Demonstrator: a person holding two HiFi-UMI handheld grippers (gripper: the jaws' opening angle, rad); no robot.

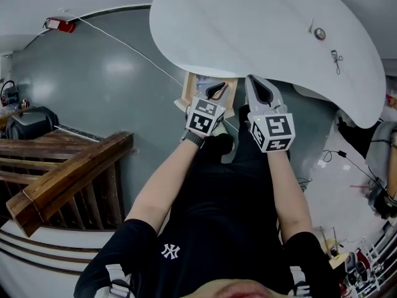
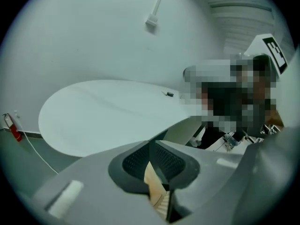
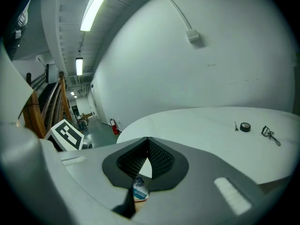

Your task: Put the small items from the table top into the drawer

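Spreading across the upper part of the head view, the white rounded table top (image 1: 260, 23) stands on a grey floor, with a dark wooden railing (image 1: 62, 179) well off to the person's left. Under the near edge of the table a pale wooden drawer (image 1: 189, 90) stands pulled open, and both claws hang at its front, side by side. The left gripper (image 1: 217, 90) has its jaws drawn together with the pad tips meeting and nothing between them; through the slit below the tips its own view shows only the drawer's light wood. The right gripper (image 1: 260, 92) is likewise closed tip to tip and empty; below its tips a blue-printed packet (image 3: 139, 191) shows, lying down in the drawer. The small things on the table top sit well apart from both claws, far out toward the person's right: a black tape roll (image 1: 319, 33), and just beside it, nearer the table's right edge, a thin metal clip (image 1: 335, 59). In the right gripper view they lie far right of the closed jaws, the roll left of the clip.
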